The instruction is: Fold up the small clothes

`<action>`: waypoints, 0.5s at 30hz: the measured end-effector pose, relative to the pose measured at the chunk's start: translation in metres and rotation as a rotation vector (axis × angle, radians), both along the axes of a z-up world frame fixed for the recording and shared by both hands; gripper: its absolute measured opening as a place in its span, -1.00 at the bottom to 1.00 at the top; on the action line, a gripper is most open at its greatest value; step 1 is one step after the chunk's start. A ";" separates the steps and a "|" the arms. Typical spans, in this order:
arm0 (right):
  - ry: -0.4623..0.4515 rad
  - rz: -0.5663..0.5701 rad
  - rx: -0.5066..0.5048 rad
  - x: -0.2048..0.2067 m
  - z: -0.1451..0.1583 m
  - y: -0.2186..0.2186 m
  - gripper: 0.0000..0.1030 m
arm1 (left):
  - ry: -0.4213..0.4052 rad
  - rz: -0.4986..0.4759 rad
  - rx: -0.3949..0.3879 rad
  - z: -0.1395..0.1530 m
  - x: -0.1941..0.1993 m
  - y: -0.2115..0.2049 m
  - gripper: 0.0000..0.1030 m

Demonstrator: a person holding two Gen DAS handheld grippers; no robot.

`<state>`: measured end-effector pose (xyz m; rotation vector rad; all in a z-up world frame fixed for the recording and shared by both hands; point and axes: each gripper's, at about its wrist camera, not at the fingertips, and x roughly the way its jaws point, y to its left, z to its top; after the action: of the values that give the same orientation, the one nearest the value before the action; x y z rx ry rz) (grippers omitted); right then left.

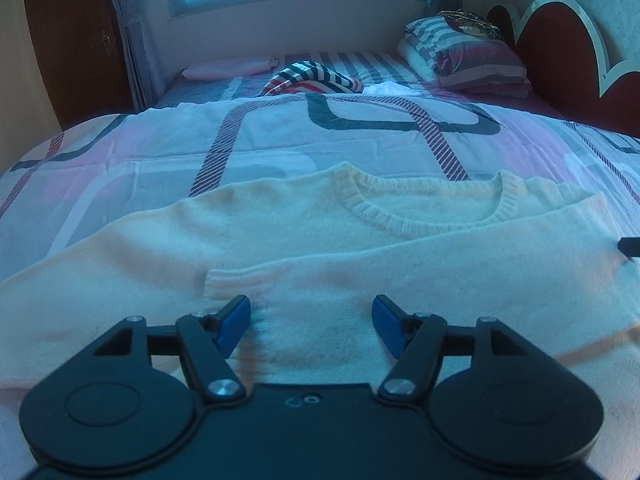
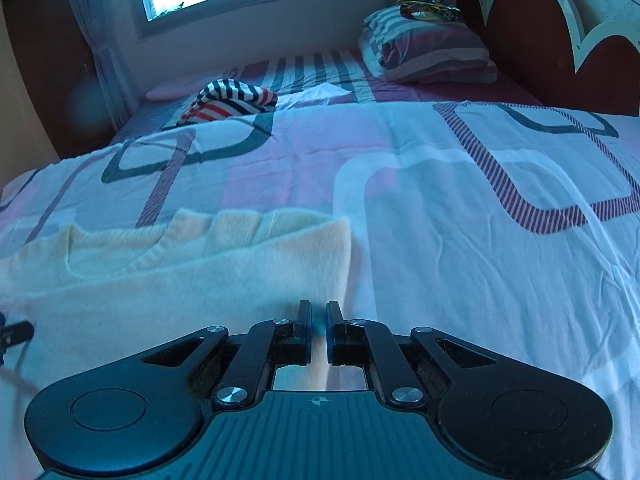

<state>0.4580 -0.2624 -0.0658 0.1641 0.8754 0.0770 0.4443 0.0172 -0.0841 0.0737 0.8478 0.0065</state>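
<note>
A cream knit sweater [image 1: 320, 248] lies flat on the patterned bedspread [image 1: 160, 140], its neckline [image 1: 420, 216] towards the far side. One sleeve is folded across the chest, and its cuff [image 1: 224, 280] ends just ahead of my left gripper [image 1: 310, 304]. That gripper hovers low over the sweater, open, with nothing between its blue pads. My right gripper [image 2: 319, 308] is shut at the sweater's [image 2: 200, 280] folded right edge. Whether it pinches the fabric I cannot tell. Its tip [image 1: 630, 247] shows at the right edge of the left wrist view.
A bundled striped garment [image 1: 316, 78] and a white cloth [image 1: 392, 89] lie farther up the bed. Stacked striped pillows [image 1: 468, 56] sit against the red headboard [image 1: 560, 52]. A pink item [image 1: 228, 68] lies under the window. Bare bedspread [image 2: 480, 220] stretches right of the sweater.
</note>
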 end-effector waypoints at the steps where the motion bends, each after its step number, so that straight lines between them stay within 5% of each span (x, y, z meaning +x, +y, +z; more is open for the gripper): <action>1: 0.002 0.003 -0.008 -0.006 0.000 0.001 -0.91 | 0.001 -0.001 0.001 0.000 -0.002 0.001 0.28; 7: 0.007 0.028 -0.023 -0.033 0.000 0.002 -0.91 | 0.002 0.003 0.031 0.004 -0.016 0.002 0.29; 11: -0.077 0.033 0.006 -0.055 0.018 0.003 -0.91 | -0.009 -0.015 0.047 0.006 -0.026 0.000 0.32; 15: 0.006 0.079 -0.048 -0.056 -0.003 0.018 -0.92 | 0.026 -0.002 0.025 0.000 -0.027 0.004 0.35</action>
<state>0.4023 -0.2441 -0.0687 0.0848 0.8894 0.1296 0.4173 0.0211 -0.0840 0.0986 0.8735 0.0140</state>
